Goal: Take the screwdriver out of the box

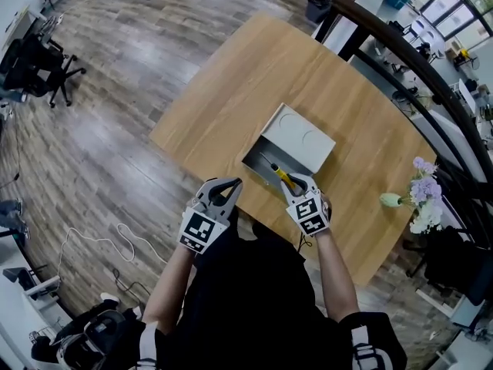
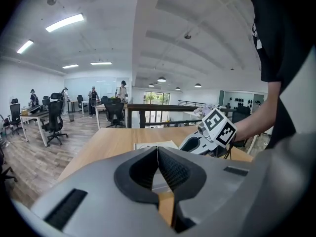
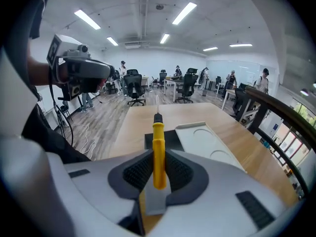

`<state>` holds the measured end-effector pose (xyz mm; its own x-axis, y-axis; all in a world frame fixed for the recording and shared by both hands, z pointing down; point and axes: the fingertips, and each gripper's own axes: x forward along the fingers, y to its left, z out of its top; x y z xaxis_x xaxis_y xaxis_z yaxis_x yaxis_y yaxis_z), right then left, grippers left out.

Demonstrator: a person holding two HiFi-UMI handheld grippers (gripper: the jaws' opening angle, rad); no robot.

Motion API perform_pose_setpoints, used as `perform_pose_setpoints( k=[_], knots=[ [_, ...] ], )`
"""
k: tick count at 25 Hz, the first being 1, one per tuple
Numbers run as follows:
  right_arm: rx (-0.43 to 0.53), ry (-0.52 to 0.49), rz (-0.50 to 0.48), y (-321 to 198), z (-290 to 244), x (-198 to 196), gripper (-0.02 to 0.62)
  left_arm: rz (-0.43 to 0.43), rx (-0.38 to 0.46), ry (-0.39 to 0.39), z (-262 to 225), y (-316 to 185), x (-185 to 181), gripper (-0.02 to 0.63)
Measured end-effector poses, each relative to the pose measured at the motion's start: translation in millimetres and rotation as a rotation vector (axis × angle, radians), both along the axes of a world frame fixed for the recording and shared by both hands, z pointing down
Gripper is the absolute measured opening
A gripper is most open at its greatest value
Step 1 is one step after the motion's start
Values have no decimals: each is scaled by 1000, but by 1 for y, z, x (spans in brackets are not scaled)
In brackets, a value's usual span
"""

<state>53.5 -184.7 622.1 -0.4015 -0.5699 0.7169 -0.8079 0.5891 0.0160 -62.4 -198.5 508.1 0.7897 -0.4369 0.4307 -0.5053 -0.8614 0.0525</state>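
Note:
A screwdriver with a yellow handle and a thin metal shaft sits clamped between the pads of my right gripper, its shaft pointing away over the box. In the head view the screwdriver hangs above the near part of the grey box, held by the right gripper. The box's lid lies open on the far side. My left gripper is shut with nothing in it, left of the box at the table's near edge; its jaws meet tip to tip.
The wooden table ends just under my hands. A bunch of flowers stands at the table's right end, with a dark railing beyond. Office chairs and a cable are on the wooden floor to the left.

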Motion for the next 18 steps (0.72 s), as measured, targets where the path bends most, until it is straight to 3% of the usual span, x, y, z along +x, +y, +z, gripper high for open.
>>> perform_pose_setpoints(
  k=[7, 18],
  knots=[
    [93, -64, -9, 1, -34, -11, 84, -4, 9, 12, 1, 6, -2, 23],
    [187, -175, -10, 34, -71, 15, 84, -22, 42, 19, -6, 46, 29, 23]
  ],
)
